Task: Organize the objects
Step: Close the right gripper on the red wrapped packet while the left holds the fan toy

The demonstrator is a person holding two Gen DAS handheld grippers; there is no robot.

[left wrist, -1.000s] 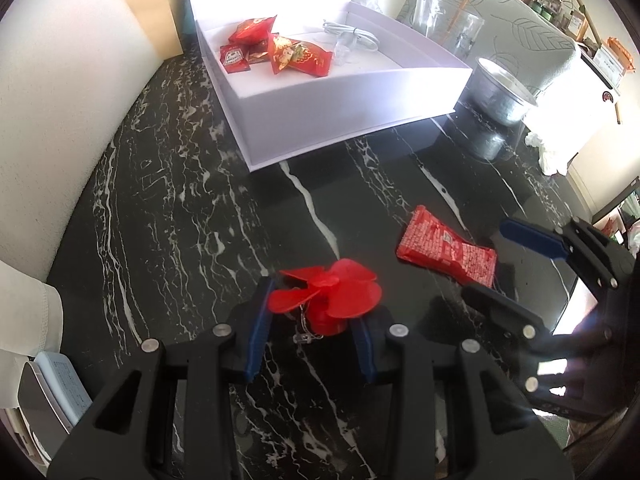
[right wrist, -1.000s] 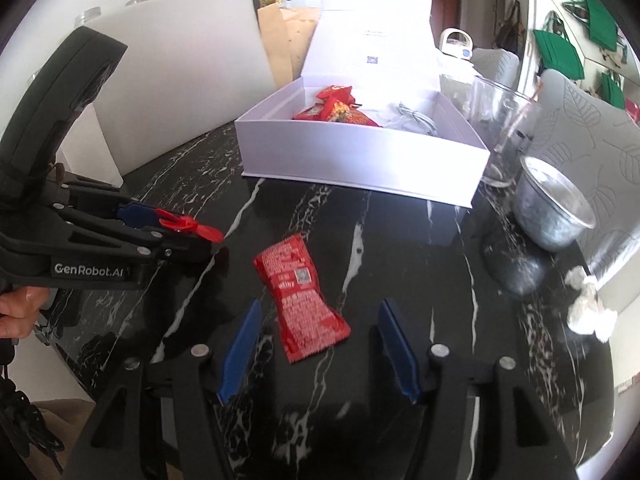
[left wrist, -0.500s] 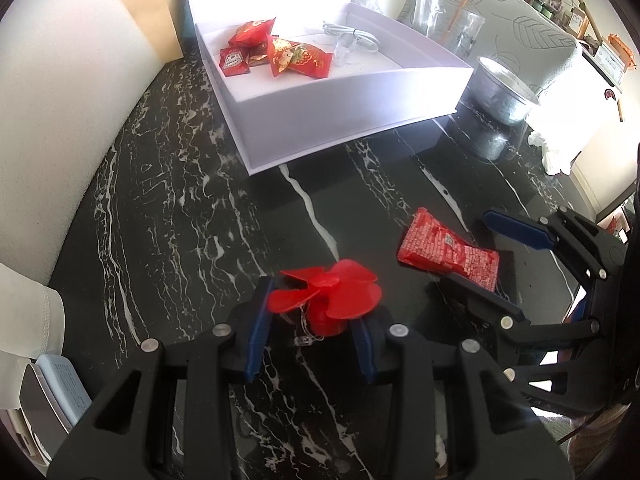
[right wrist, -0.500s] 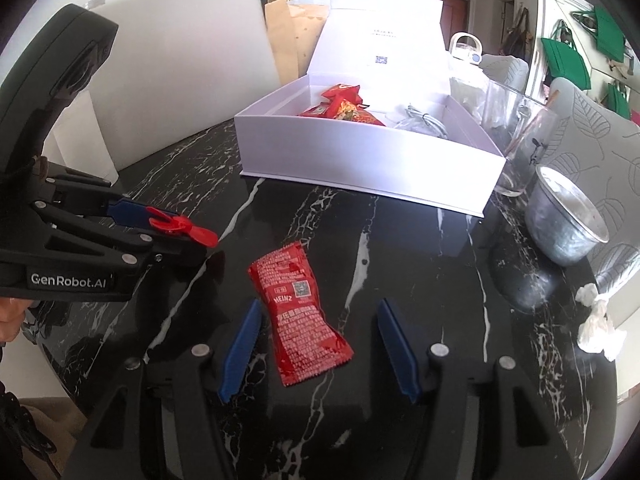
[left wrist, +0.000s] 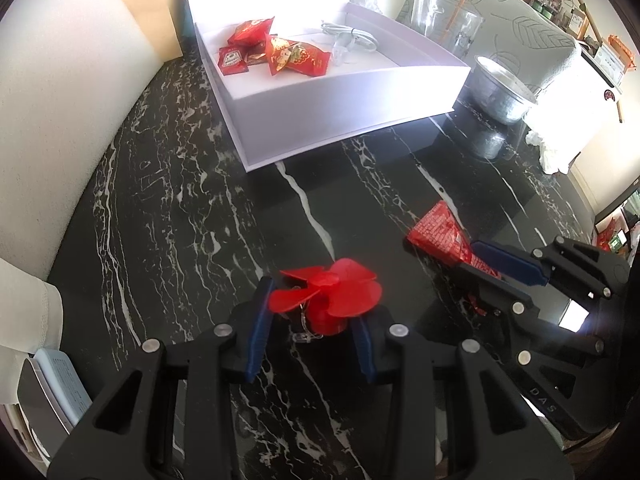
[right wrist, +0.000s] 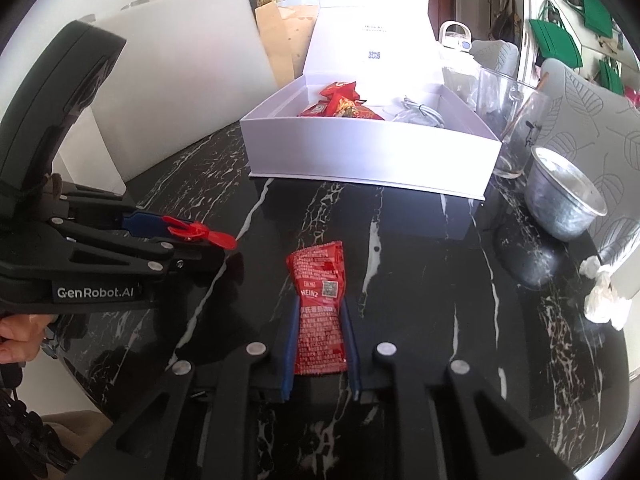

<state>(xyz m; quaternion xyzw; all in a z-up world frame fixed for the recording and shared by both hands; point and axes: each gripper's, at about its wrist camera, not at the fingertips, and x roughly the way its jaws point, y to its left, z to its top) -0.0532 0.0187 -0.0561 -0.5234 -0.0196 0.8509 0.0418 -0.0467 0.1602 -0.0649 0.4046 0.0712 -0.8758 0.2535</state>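
Observation:
A small red fan (left wrist: 328, 294) sits low over the black marble table, my left gripper (left wrist: 316, 312) shut on its base. In the right wrist view the same fan (right wrist: 200, 234) sticks out of the left gripper (right wrist: 176, 236). A red Heinz ketchup packet (right wrist: 318, 272) lies on the table, pinched at its middle. My right gripper (right wrist: 320, 312) is closing, with its blue pads pressing the packet's sides. The left wrist view shows the packet (left wrist: 436, 232) tilted up in the right gripper (left wrist: 480, 260). Behind stands an open white box (right wrist: 368, 152) with red packets and a white cable inside.
A metal bowl (right wrist: 564, 200) and a glass (right wrist: 508, 128) stand right of the box. A crumpled tissue (right wrist: 604, 296) lies at the table's right edge. A white chair back (left wrist: 60, 100) borders the left side. A hand (right wrist: 20, 336) holds the left gripper.
The right gripper's jaws have gone from wide apart around the ketchup packet to pinching it, and the packet now bends between them. The left gripper and the fan have not moved.

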